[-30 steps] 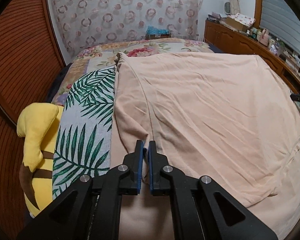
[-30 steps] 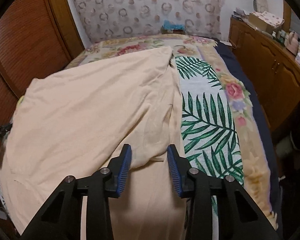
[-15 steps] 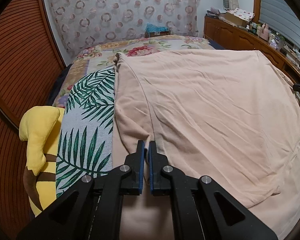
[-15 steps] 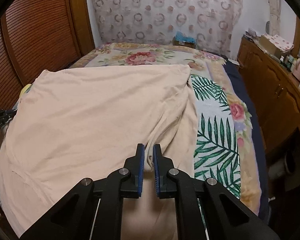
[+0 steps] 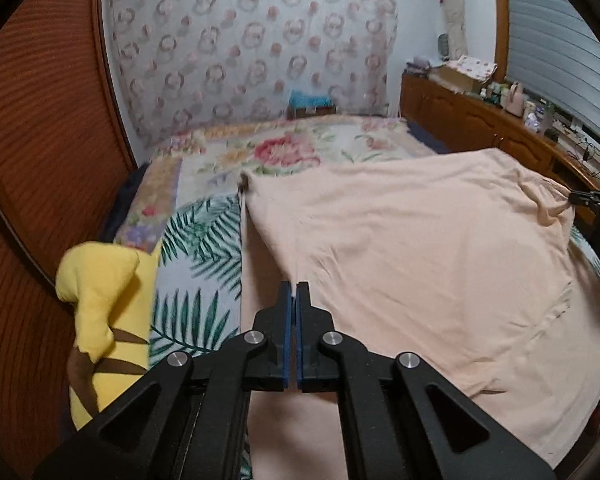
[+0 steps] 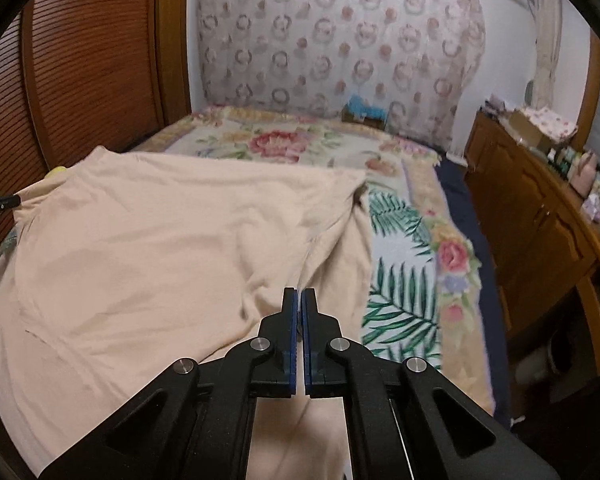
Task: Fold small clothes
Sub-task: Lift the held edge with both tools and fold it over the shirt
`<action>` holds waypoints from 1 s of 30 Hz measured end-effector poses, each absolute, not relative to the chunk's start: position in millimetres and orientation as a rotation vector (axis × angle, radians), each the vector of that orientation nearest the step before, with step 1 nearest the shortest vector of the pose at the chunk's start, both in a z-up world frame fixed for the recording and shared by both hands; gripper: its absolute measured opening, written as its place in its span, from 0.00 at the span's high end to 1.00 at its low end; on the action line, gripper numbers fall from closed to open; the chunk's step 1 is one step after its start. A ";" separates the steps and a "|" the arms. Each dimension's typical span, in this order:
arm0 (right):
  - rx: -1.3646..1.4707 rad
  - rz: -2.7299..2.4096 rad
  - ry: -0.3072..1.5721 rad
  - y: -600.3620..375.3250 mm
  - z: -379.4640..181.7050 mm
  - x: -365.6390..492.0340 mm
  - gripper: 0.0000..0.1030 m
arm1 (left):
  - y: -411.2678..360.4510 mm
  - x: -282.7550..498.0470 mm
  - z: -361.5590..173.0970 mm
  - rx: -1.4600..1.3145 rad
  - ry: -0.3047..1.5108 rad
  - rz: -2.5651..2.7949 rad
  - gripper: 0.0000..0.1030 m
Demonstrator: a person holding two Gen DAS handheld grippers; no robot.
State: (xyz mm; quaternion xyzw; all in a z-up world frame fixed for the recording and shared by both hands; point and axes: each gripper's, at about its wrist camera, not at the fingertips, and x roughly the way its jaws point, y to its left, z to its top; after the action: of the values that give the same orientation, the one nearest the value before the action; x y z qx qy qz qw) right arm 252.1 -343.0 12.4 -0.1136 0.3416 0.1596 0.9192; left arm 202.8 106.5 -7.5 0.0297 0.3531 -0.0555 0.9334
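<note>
- Claws first: the left claw (image 5: 293, 286) has its blue-padded fingers pressed together on a pinch of the peach garment (image 5: 420, 248), near the garment's left edge.
- The right claw (image 6: 299, 293) is likewise clamped tight on a fold of the same garment (image 6: 160, 248), close to its right edge; cloth bunches into a ridge running up from the fingertips.
- In the left wrist view the right claw (image 5: 580, 198) shows at the far right, with a corner of the cloth drawn up to its tip; in the right wrist view the left claw (image 6: 4, 201) shows the same at the far left.
- The garment spreads wide across the bed (image 5: 292, 148), its near part raised between the two claws, its far edge lying on the floral cover.
- A palm-leaf printed cover (image 5: 204, 264) lies under the garment on the bed.
- A yellow plush toy (image 5: 100, 312) sits at the bed's left side, beside the leaf cover.
- A wooden cabinet (image 6: 540, 224) with small items on top stands along the right; a patterned curtain (image 6: 332, 40) hangs behind the bed.
</note>
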 end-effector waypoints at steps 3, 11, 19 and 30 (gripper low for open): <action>-0.247 0.328 0.676 -347.2 24.3 239.5 0.99 | 108.4 192.4 8.0 0.040 0.687 -0.127 0.98; -0.275 0.331 0.610 -355.6 36.3 206.5 0.99 | 106.0 165.4 37.1 0.034 0.609 -0.169 0.98; -0.295 0.345 0.551 -375.2 47.5 163.6 0.99 | 114.5 123.8 64.8 0.005 0.531 -0.199 0.98; -0.277 0.353 0.587 -401.9 27.9 127.0 0.99 | 138.4 113.1 12.2 -0.019 0.667 -0.144 0.98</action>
State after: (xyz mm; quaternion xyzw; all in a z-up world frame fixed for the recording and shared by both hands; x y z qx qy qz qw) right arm 127.0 -401.9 27.9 -0.1352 0.2871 0.1725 0.9325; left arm 113.1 138.4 12.2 -0.0092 0.3270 -0.0705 0.9424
